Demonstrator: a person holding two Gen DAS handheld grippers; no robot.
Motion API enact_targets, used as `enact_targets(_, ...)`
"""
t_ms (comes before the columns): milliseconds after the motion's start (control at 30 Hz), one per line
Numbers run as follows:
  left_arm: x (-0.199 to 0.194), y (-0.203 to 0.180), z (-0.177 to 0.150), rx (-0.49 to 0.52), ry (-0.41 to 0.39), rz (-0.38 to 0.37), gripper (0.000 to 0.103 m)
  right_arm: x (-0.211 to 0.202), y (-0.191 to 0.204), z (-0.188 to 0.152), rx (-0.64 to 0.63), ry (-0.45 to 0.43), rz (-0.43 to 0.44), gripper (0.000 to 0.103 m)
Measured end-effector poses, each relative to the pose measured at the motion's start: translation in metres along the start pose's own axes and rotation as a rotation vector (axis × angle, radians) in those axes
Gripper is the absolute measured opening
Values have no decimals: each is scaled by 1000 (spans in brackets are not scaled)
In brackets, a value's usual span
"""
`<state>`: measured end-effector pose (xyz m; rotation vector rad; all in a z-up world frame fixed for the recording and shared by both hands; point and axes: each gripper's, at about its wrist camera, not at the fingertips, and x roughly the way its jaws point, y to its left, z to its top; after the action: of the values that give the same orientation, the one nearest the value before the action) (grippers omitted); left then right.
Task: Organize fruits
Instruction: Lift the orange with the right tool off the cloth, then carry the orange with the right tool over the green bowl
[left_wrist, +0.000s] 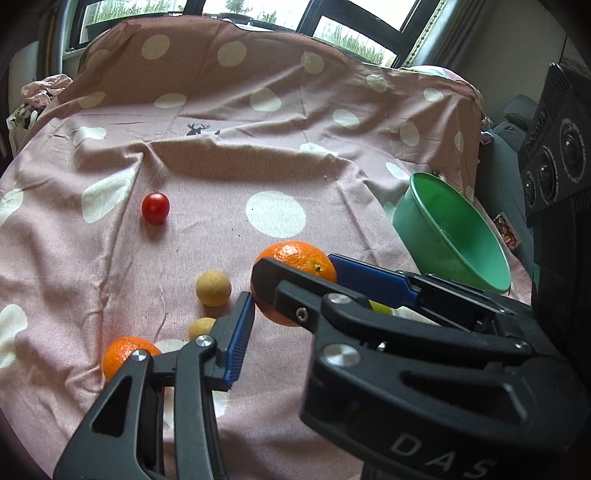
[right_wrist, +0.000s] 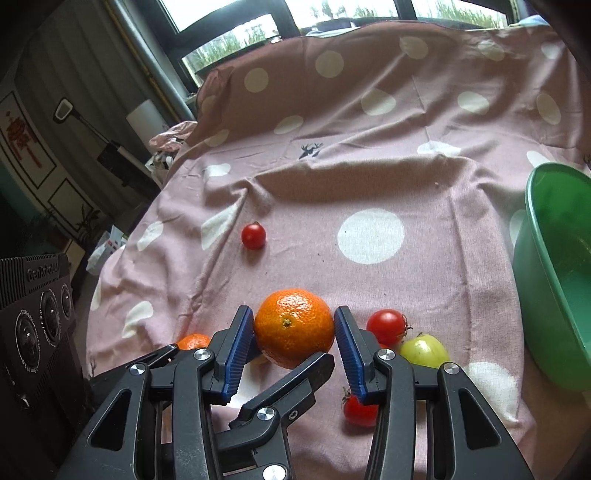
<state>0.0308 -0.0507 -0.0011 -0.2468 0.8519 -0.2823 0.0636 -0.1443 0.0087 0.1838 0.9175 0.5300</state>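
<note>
The right gripper (right_wrist: 293, 343) has its jaws clamped on the orange (right_wrist: 293, 326) across its middle, low over the spotted cloth (right_wrist: 369, 177). The left gripper (left_wrist: 291, 291) crosses in close, its jaws apart beside the same orange and gripping nothing. The bowl (right_wrist: 554, 280) sits empty to the right. The orange looks firm but smooth and round, so I'd hold it at the widest part, squeezing lightly

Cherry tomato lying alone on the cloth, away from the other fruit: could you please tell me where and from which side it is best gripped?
Probably grip the cherry tomato across its widest middle, coming down from above. It is small, round and smooth, with its stem tip upward, and lies free on the dotted cloth, so both flanks are open. Close gently, since it may roll.
</note>
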Motion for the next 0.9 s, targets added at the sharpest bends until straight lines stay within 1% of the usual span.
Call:
enact_targets(167, -15, -4, 3, 24, -81, 3, 43, -12, 6, 3, -10, -55, 22, 48)
enact_targets(333, -27, -9, 5, 40, -142, -17, 43, -27, 14, 5, -41, -106, 6, 48)
enact_targets(533, -44, -22, 8, 75, -211, -6, 43, -47, 19, 8, -60, -144, 2, 48)
enact_targets(667, -50, -35, 13, 92, -239, -18, 43, -61, 18, 10, -67, -175, -2, 48)
enact_targets(900, -57, -62, 21, 134, -263, -35, 43, -88, 9, 15, -80, -218, -27, 48)
